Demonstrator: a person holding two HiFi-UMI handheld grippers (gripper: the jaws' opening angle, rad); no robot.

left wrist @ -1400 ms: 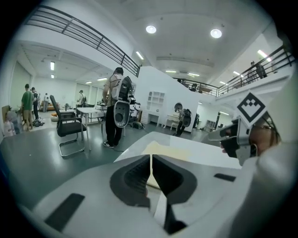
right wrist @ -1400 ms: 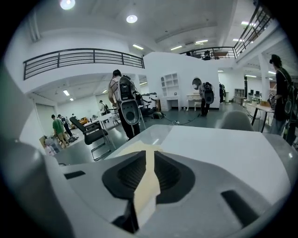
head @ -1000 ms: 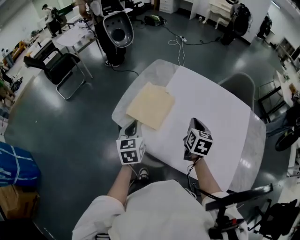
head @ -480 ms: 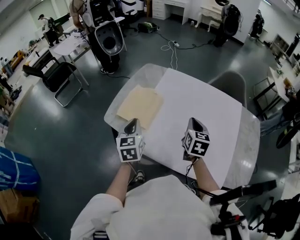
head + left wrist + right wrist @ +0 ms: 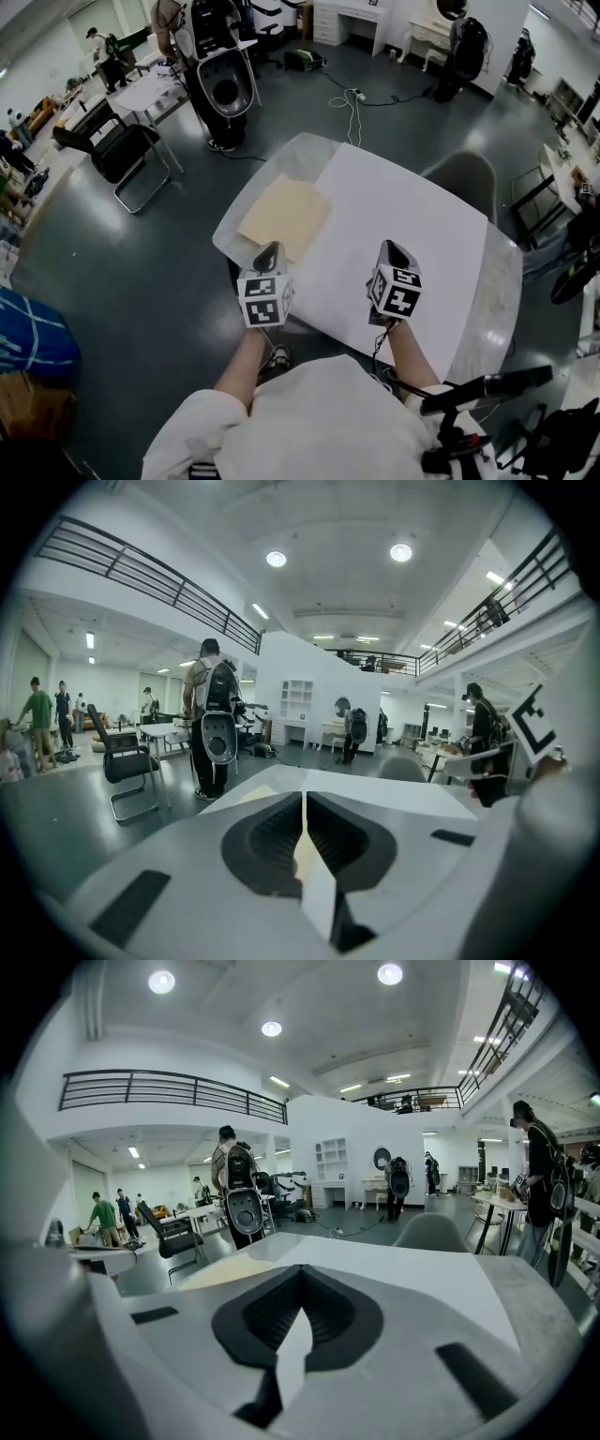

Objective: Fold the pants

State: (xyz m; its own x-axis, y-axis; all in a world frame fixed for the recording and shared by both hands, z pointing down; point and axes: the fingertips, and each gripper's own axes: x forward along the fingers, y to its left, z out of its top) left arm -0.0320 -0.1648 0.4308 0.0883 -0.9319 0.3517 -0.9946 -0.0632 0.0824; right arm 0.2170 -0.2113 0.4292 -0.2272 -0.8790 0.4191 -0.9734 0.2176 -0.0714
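Observation:
The beige pants (image 5: 284, 217) lie folded into a flat square on the far left part of the white table (image 5: 412, 216). In the left gripper view the pants (image 5: 253, 794) show as a pale strip beyond the jaws; the right gripper view has the pants (image 5: 225, 1272) at its left. My left gripper (image 5: 270, 251) hovers over the table's near left edge, just short of the pants, shut and holding nothing. My right gripper (image 5: 390, 248) hangs over the bare near middle of the table, also shut with nothing in it. Neither gripper touches the pants.
A grey chair (image 5: 459, 173) stands at the table's far side. A black chair (image 5: 122, 150) and a person with a backpack (image 5: 220, 66) are on the floor at far left. Cables (image 5: 352, 94) trail across the floor. A blue bag (image 5: 33, 337) sits at near left.
Both grippers have drawn back a little from the pants and risen slightly, then held still. Their jaws stay shut. The pants have not moved.

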